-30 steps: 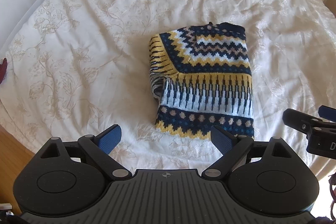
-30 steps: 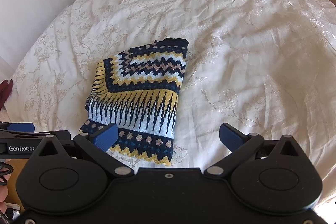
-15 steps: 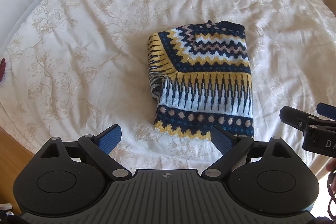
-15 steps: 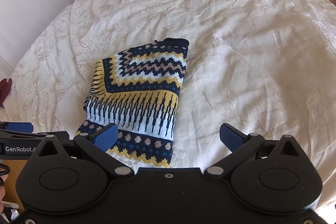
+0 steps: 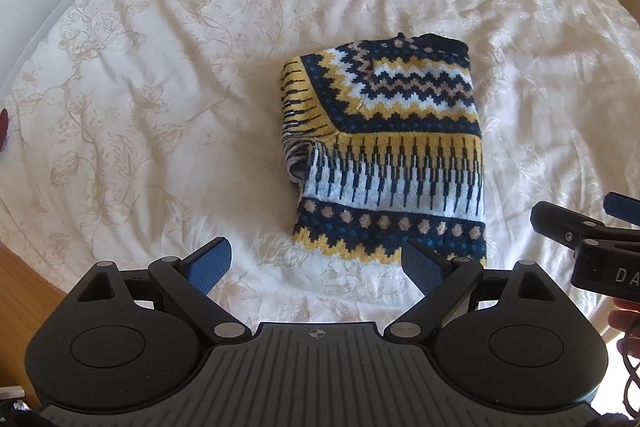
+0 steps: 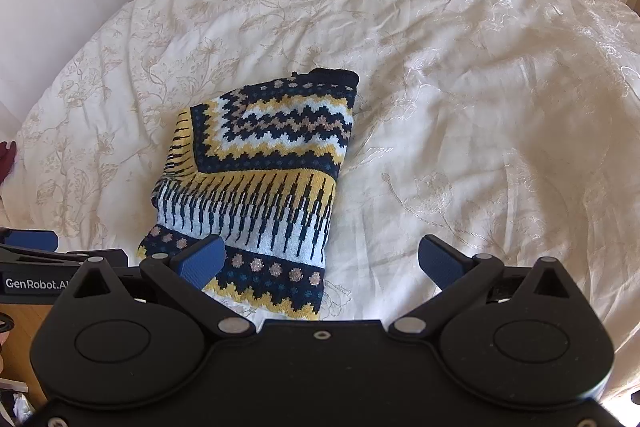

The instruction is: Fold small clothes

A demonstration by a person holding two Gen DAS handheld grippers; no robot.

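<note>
The folded sweater [image 6: 256, 183] is now seen closer to the right gripper [image 6: 320, 261]. The right gripper [image 5: 592, 227] is seen slightly higher beside the sweater [image 5: 388, 151].

Your left gripper [image 5: 316, 265] hangs with its blue-padded fingers [image 5: 210, 261] spread wide and empty, just short of the sweater's [image 5: 396, 147] near hem. Your right gripper [image 6: 320, 263] is equally wide apart and empty, over the sweater's near right corner, level with the left.

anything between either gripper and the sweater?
Nothing visible. Only bare bedspread lies between the open left gripper and the folded sweater; the open right gripper already hangs over its near hem.
</note>
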